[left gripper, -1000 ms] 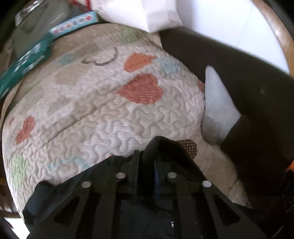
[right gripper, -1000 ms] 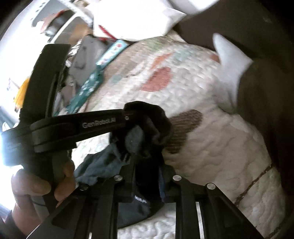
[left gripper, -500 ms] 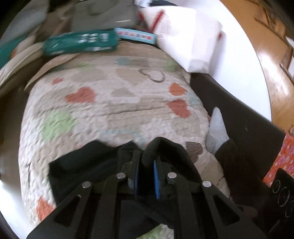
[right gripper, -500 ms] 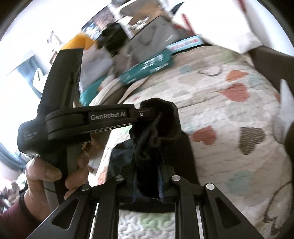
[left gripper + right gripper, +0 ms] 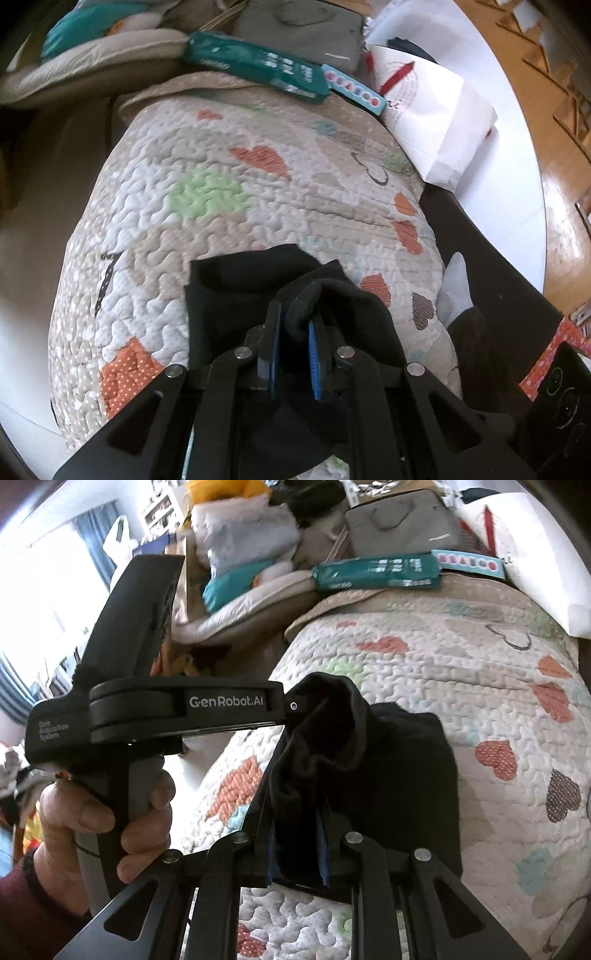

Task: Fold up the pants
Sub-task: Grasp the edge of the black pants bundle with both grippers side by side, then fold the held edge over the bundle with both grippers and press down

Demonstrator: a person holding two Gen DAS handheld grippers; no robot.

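The black pants (image 5: 236, 295) lie bunched on a quilted heart-patterned cover (image 5: 207, 192). My left gripper (image 5: 293, 332) is shut on a thick fold of the pants and holds it just above the cover. My right gripper (image 5: 297, 812) is shut on the same raised fold of the pants (image 5: 406, 775). The left gripper's body (image 5: 184, 712), held by a hand, comes in from the left of the right wrist view and its tip meets the fold beside my right gripper. The rest of the pants hangs down onto the cover.
A teal packet (image 5: 258, 70), a grey bag (image 5: 303, 29) and a white paper bag (image 5: 436, 110) lie at the cover's far edge. A dark seat edge (image 5: 498, 288) with a white sock (image 5: 456, 284) borders the right. Piled bedding (image 5: 251, 565) lies far left.
Both grippers have risen and pulled back with the fold of pants, so more of the cover and the far clutter shows. The pants now spread lower on the cover.
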